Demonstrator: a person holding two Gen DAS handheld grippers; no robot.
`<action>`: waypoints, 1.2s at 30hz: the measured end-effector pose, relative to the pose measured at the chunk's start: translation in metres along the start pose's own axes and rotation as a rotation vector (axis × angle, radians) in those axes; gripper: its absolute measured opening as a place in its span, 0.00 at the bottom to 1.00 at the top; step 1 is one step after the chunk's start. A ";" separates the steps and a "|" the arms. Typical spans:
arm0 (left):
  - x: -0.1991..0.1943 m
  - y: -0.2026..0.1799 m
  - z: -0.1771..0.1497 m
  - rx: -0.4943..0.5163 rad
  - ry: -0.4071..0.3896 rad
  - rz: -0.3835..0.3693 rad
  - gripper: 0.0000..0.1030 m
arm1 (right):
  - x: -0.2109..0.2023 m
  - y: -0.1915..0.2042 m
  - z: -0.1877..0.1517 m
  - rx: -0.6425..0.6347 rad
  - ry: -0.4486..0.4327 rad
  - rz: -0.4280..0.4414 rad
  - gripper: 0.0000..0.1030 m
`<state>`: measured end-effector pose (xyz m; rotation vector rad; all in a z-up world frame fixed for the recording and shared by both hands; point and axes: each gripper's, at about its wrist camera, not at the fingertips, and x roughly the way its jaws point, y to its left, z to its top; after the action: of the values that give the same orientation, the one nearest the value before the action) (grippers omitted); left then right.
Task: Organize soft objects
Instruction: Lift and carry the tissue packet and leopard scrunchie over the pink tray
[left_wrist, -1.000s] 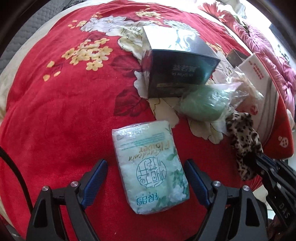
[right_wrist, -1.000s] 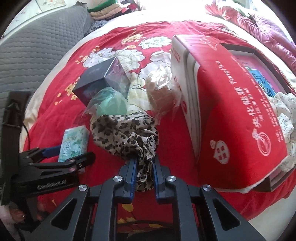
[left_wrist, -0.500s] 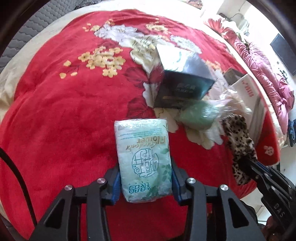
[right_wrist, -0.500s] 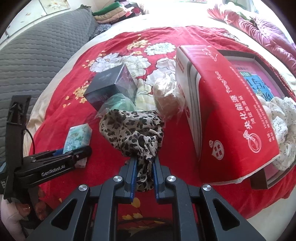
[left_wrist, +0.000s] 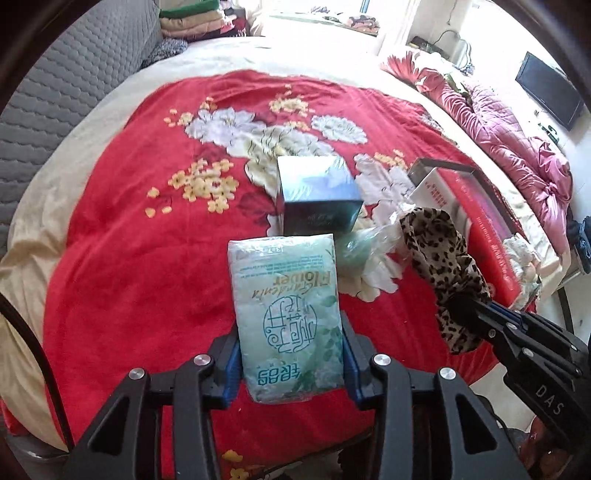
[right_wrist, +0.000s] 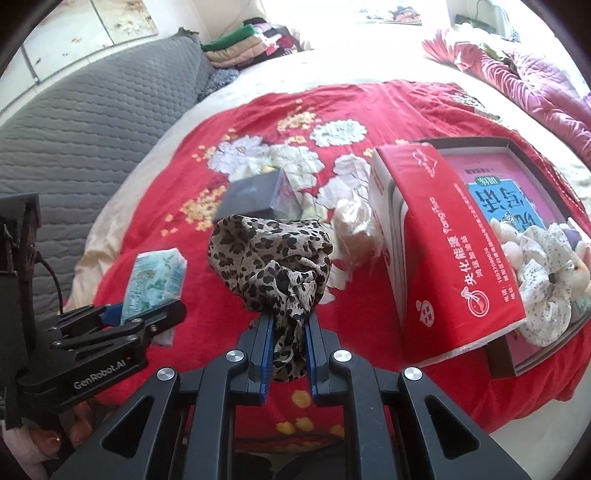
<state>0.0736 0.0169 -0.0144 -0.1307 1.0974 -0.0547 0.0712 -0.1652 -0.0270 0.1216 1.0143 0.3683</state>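
Observation:
My left gripper (left_wrist: 290, 356) is shut on a pale green tissue pack (left_wrist: 286, 310), held up off the red floral blanket (left_wrist: 147, 258). The same pack (right_wrist: 155, 282) and left gripper (right_wrist: 144, 317) show at the left of the right wrist view. A leopard-print cloth (right_wrist: 271, 258) hangs bunched from my right gripper (right_wrist: 289, 350), which is shut on its lower end. In the left wrist view that cloth (left_wrist: 439, 269) and the right gripper (left_wrist: 480, 314) sit at the right.
A dark shiny box (left_wrist: 317, 195) and a bagged green soft thing (left_wrist: 354, 247) lie on the blanket. A bagged beige item (right_wrist: 354, 225) rests beside a red carton (right_wrist: 436, 240), which leans on an open tray (right_wrist: 517, 363) holding white floral fabric (right_wrist: 543, 273). Grey quilted cushion (right_wrist: 74, 122) lies left.
The left gripper closed on the tissue pack and lifted it off the blanket. The right gripper rose with the leopard cloth, which now hangs clear of the blanket.

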 end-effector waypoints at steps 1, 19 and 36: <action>-0.003 -0.001 0.001 0.005 -0.006 0.004 0.43 | -0.003 0.002 0.001 0.003 -0.005 0.008 0.15; -0.083 -0.043 0.010 0.093 -0.126 -0.012 0.43 | -0.103 0.004 0.023 0.061 -0.185 0.119 0.15; -0.132 -0.096 0.025 0.199 -0.190 -0.051 0.43 | -0.183 -0.036 0.035 0.160 -0.322 0.141 0.15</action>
<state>0.0376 -0.0618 0.1262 0.0145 0.8937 -0.1928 0.0234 -0.2615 0.1298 0.3864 0.7167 0.3817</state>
